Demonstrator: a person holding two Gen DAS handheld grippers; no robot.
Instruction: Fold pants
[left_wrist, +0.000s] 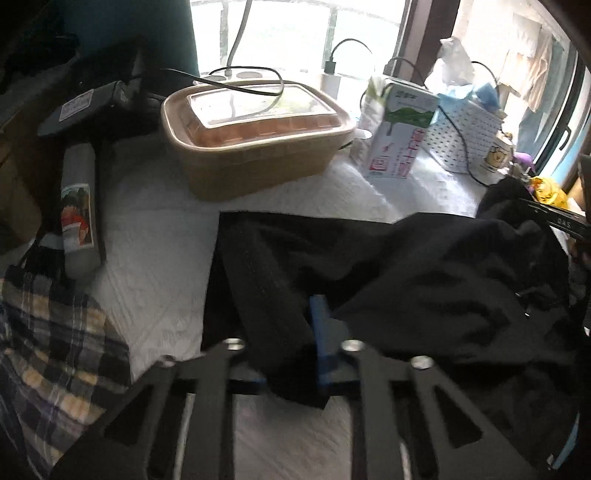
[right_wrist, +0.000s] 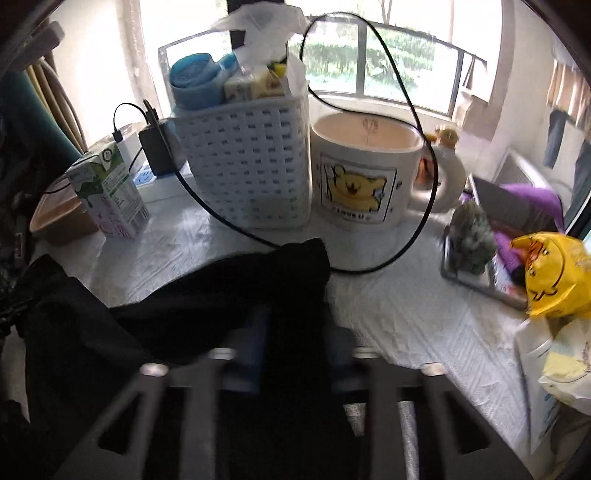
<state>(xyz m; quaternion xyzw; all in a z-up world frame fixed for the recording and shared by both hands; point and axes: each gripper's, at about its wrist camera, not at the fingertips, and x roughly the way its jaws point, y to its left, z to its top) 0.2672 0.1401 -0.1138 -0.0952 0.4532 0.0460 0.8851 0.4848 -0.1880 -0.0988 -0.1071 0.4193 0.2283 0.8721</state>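
Black pants (left_wrist: 406, 266) lie bunched across a white-covered table (left_wrist: 155, 258). In the left wrist view my left gripper (left_wrist: 291, 354) is shut on a fold of the pants near their left edge, with cloth pinched between the blue pads (left_wrist: 321, 332). In the right wrist view my right gripper (right_wrist: 291, 354) is shut on another part of the black pants (right_wrist: 221, 295), and the cloth hides most of its blue pads (right_wrist: 255, 343). Part of the right gripper (left_wrist: 554, 218) shows at the right edge of the left wrist view, over the pants.
A tan lidded box (left_wrist: 255, 129), a milk carton (left_wrist: 399, 133) and a grey bottle (left_wrist: 77, 206) stand behind the pants. A plaid cloth (left_wrist: 55, 339) lies left. A white basket (right_wrist: 243, 155), a bear mug (right_wrist: 365, 170), a black cable (right_wrist: 424, 229) and a yellow bag (right_wrist: 554, 273) crowd the right.
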